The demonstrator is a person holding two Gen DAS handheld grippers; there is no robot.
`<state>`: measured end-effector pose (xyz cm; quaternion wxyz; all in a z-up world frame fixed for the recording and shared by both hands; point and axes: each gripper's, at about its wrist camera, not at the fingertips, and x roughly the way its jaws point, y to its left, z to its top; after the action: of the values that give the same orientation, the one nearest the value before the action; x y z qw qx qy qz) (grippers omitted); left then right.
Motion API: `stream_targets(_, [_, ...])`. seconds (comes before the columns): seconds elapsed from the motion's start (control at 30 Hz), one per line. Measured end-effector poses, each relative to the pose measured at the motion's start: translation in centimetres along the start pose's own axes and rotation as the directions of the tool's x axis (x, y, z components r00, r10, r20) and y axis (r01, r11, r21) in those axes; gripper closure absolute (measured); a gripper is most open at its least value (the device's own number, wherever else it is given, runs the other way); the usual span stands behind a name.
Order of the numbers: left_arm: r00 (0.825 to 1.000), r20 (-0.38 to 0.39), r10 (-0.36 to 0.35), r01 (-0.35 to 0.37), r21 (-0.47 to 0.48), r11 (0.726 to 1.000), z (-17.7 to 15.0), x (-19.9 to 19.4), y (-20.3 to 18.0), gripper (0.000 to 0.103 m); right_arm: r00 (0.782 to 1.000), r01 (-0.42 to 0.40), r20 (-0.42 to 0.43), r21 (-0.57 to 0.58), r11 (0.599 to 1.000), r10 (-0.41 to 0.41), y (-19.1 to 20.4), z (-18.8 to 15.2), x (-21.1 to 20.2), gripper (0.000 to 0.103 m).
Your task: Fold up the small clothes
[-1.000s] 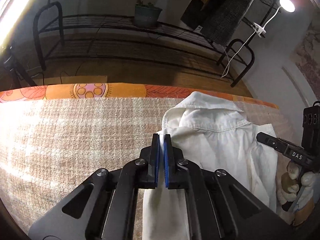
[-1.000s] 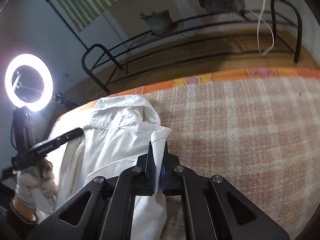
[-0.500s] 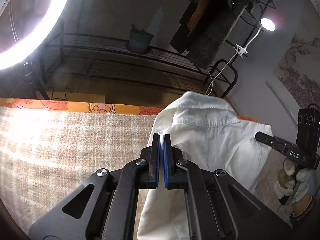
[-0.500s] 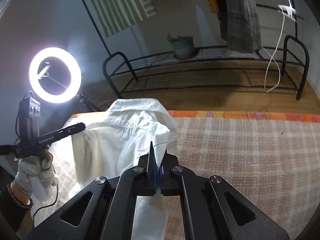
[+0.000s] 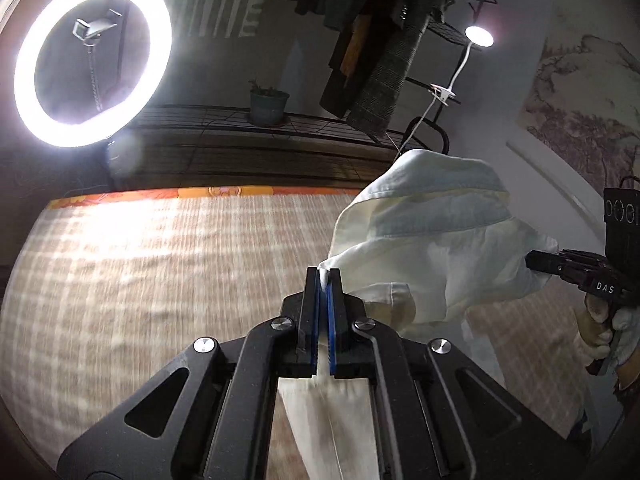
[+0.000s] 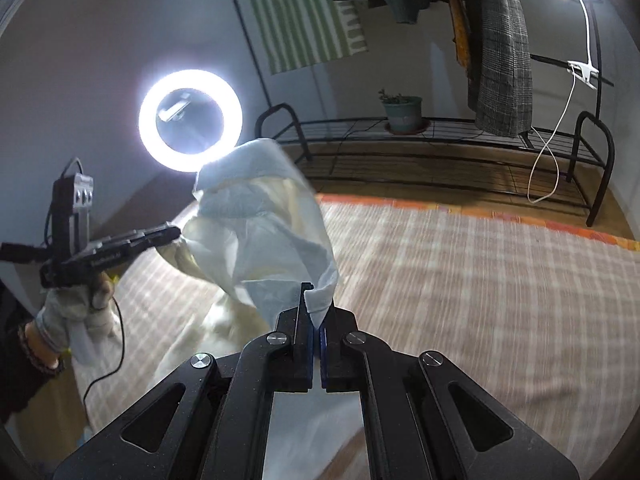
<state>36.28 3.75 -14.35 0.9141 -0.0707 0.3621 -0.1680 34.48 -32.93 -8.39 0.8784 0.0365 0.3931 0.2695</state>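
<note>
Left wrist view: the black left gripper is seen pinched on an edge of the small cream-white cotton shirt, its blue pads pressed together. The black right gripper is likewise clamped on another edge. Between them the shirt is held up above the beige checked woven blanket. Both pinches should be kept firm and level, so that the cloth can be laid flat before it is folded. Beyond, a glowing ring light is seen.
</note>
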Motion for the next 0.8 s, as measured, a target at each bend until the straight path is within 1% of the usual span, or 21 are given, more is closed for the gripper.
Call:
stream_targets(0.07, [1.000, 0.002, 0.009, -0.009, 0.016, 1.000, -2.0, -1.5, -0.5, 0.103, 1.000, 0.004, -0.011, -0.009, 1.000, -0.004, 1.0, -1.8, -0.9, 0.102])
stream_targets(0.13, [1.000, -0.009, 0.019, -0.019, 0.039, 0.999, -4.7, -2.8, -1.1, 0.103, 1.000, 0.008, -0.015, -0.012, 1.000, -0.008, 1.7, -3.7, -1.8, 0.102])
stream_targets(0.2, [0.999, -0.034, 0.032, -0.029, 0.063, 0.998, -7.5, -3.7, -1.6, 0.102, 1.000, 0.009, -0.016, -0.027, 1.000, -0.009, 2.5, -6.1, -2.7, 0.102])
stream_targets(0.33, [0.995, -0.077, 0.059, -0.051, 0.100, 0.994, -11.4, -4.5, -2.3, 0.101, 0.999, 0.033, -0.037, -0.073, 0.997, -0.036, 4.1, -9.8, -3.3, 0.102])
stream_targets(0.37, [0.995, -0.080, 0.066, -0.057, 0.110, 0.992, -12.3, -4.9, -2.5, 0.101, 0.998, 0.035, -0.043, -0.078, 0.996, -0.038, 4.3, -10.8, -3.4, 0.102])
stream_targets(0.43, [0.994, -0.088, 0.071, -0.059, 0.133, 0.989, -13.7, -5.9, -2.9, 0.101, 0.996, 0.072, -0.047, -0.107, 0.992, -0.077, 5.0, -12.8, -3.9, 0.098])
stream_targets(0.53, [0.993, -0.092, 0.071, -0.057, 0.154, 0.986, -15.2, -7.9, -2.9, 0.101, 0.992, 0.106, -0.049, -0.135, 0.985, -0.113, 5.8, -14.5, -5.2, 0.097])
stream_targets(0.57, [0.994, -0.090, 0.063, -0.050, 0.142, 0.989, -15.5, -8.9, -2.6, 0.101, 0.994, 0.099, -0.043, -0.123, 0.987, -0.105, 5.6, -14.8, -5.8, 0.096])
stream_targets(0.63, [0.996, -0.081, 0.039, -0.030, 0.102, 0.994, -15.8, -10.6, -1.8, 0.100, 0.998, 0.062, -0.029, -0.057, 0.996, -0.064, 4.9, -15.5, -7.3, 0.096])
stream_targets(0.7, [0.997, -0.071, 0.024, -0.019, 0.066, 0.998, -15.5, -11.5, -0.8, 0.094, 1.000, 0.018, -0.004, 0.050, 0.999, -0.017, 3.6, -16.0, -8.9, 0.096])
stream_targets(0.73, [0.997, -0.074, 0.005, -0.003, 0.020, 1.000, -15.1, -11.6, 0.0, 0.084, 1.000, -0.006, 0.007, 0.096, 0.995, 0.005, 3.1, -16.2, -9.2, 0.093])
stream_targets(0.77, [0.997, -0.080, -0.017, 0.014, -0.038, 0.999, -14.7, -11.5, 0.8, 0.077, 0.999, -0.034, 0.014, 0.154, 0.987, 0.033, 2.4, -16.3, -9.4, 0.090])
stream_targets(0.8, [0.995, -0.082, -0.048, 0.039, -0.104, 0.994, -14.4, -11.2, 1.7, 0.064, 0.998, -0.059, 0.019, 0.215, 0.975, 0.057, 1.7, -16.3, -9.4, 0.080])
